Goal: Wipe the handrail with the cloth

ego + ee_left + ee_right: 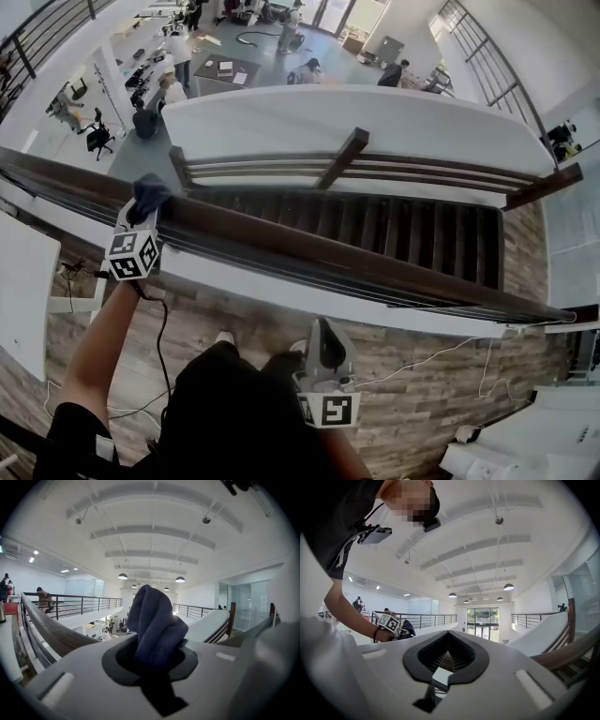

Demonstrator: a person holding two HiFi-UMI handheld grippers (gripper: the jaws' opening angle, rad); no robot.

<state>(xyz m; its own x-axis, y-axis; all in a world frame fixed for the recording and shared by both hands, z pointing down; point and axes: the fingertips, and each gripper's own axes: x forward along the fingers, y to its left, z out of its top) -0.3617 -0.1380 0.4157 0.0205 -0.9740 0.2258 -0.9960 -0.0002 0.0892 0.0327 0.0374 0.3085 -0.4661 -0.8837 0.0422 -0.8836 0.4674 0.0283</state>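
Note:
A dark wooden handrail (pixel 309 246) runs from upper left to lower right across the head view. My left gripper (pixel 141 217) is shut on a dark blue cloth (pixel 151 190), which rests on top of the rail near its left end. In the left gripper view the cloth (pixel 155 625) bulges up between the jaws of that gripper (pixel 157 656), with the handrail (pixel 52 632) to its left. My right gripper (pixel 324 330) hangs low near the person's body, apart from the rail. Its jaws (pixel 449 637) are shut with nothing in them.
Beyond the rail a staircase (pixel 375 225) with its own wooden banister (pixel 342 159) drops to a lower floor where several people stand. A cable (pixel 441 356) trails over the wood-look floor. White furniture (pixel 23 291) stands at the left.

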